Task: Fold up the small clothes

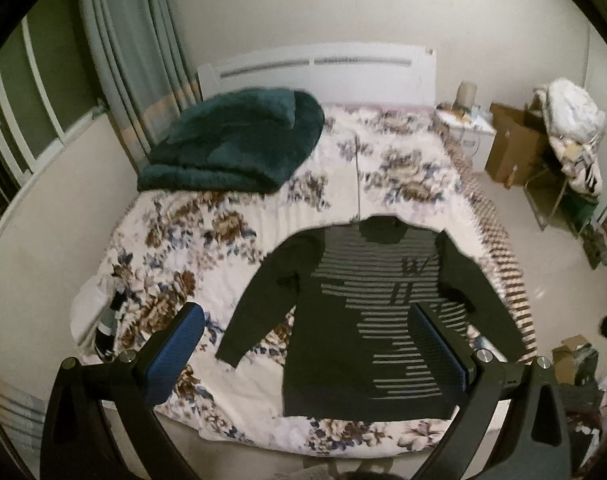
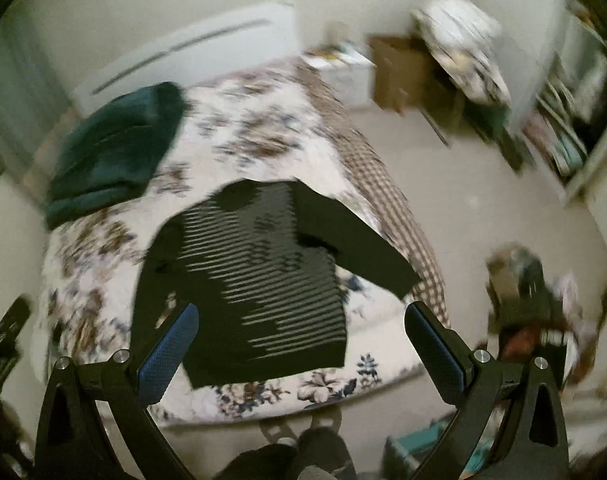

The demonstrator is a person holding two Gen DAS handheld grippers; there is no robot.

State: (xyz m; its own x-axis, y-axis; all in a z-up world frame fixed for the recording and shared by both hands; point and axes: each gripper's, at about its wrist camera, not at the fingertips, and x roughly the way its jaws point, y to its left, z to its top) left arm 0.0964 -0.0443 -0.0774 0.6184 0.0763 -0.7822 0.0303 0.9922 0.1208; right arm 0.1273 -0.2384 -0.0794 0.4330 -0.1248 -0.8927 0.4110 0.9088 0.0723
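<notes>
Teal and thickly piled, a folded blanket [image 1: 239, 140] sits at the far left of the bed [image 1: 175, 240], close to the white headboard [image 1: 323, 76]. Beyond the bed's left edge hang pale curtains [image 1: 131, 52]. The bedspread is white with brown and blue flowers, and a checked border runs down the bed's right side.

At the middle of the bed, toward its foot, lies a dark long-sleeved sweater [image 1: 367, 320] with pale horizontal stripes across the chest. It is spread flat, front up. Its long axis runs along the bed's length: the collar points toward the headboard and the hem lies near the foot edge. The two sleeves slant outward and down from the shoulders, the right one reaching the checked border.

From its own camera, the left gripper [image 1: 307, 344] hangs above the foot of the bed with its blue-padded fingers [image 1: 175, 356] spread wide, grasping nothing, well clear of the fabric. The right gripper [image 2: 299, 344] is likewise spread wide and empty above the foot of the bed; its view is motion-blurred.

Right of the bed, near the headboard, stand a white nightstand [image 1: 463, 124], then a cardboard box [image 1: 511, 144], then a chair heaped with pale laundry [image 1: 571, 120].
</notes>
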